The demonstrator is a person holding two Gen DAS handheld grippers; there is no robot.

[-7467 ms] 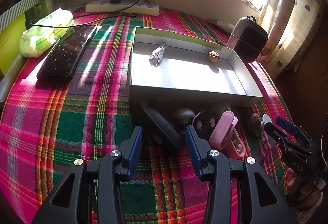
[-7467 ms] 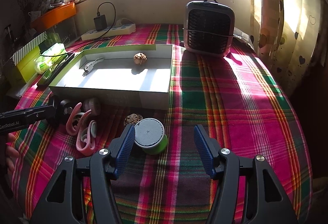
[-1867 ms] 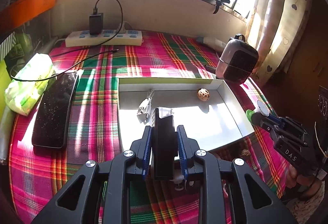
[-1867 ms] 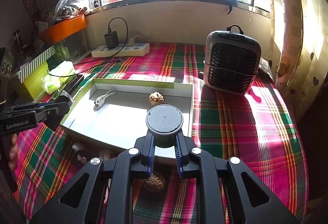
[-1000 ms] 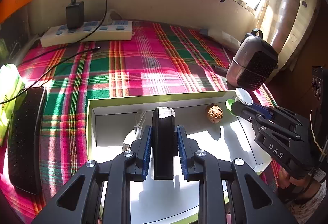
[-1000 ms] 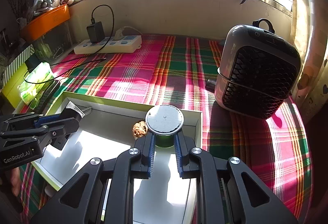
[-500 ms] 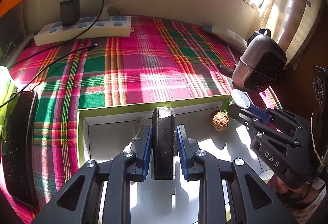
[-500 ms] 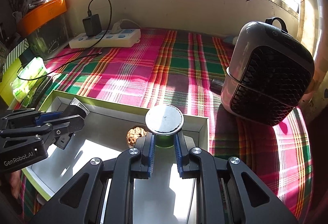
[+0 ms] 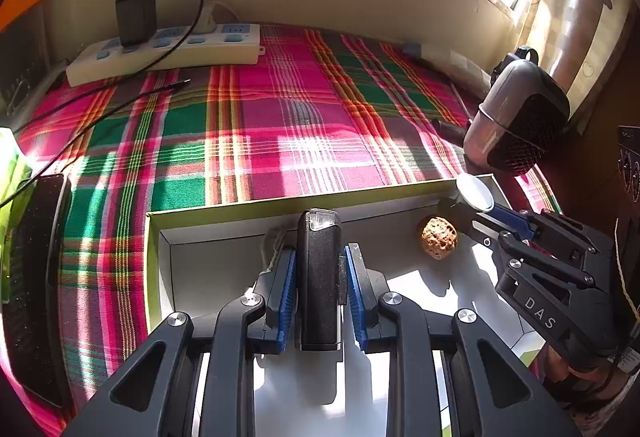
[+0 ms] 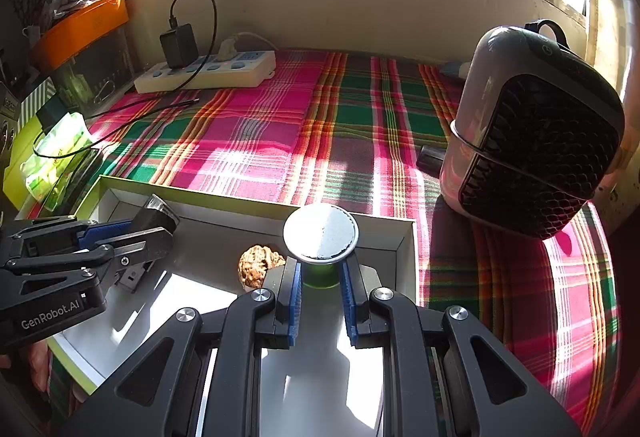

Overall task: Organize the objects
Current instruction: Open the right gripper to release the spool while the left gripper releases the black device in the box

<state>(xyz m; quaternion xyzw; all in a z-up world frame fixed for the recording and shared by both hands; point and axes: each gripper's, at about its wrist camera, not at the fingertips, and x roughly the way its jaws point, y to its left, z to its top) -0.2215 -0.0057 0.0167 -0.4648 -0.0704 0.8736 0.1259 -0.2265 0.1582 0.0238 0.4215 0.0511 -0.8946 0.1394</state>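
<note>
My left gripper (image 9: pixel 320 265) is shut on a black flashlight (image 9: pixel 319 277) with a clear lens, held over the white tray (image 9: pixel 224 215) near its far wall. My right gripper (image 10: pixel 320 277) is shut on a green jar with a grey lid (image 10: pixel 320 232), held over the tray's far right corner (image 10: pixel 406 237). A walnut (image 9: pixel 438 243) lies in the tray between the two grippers; it also shows in the right wrist view (image 10: pixel 258 269). A metal clip in the tray is mostly hidden behind my left fingers (image 9: pixel 285 285).
A small heater (image 10: pixel 532 153) stands right of the tray. A white power strip (image 9: pixel 164 51) with a black charger lies by the back wall, its cable across the plaid cloth (image 9: pixel 280 125). A black case (image 9: pixel 36 277) and a green pack (image 10: pixel 54 153) lie left.
Both grippers have moved forward and lower over the tray, holding the flashlight and the jar. The tray's far wall and the walnut are nearer now.
</note>
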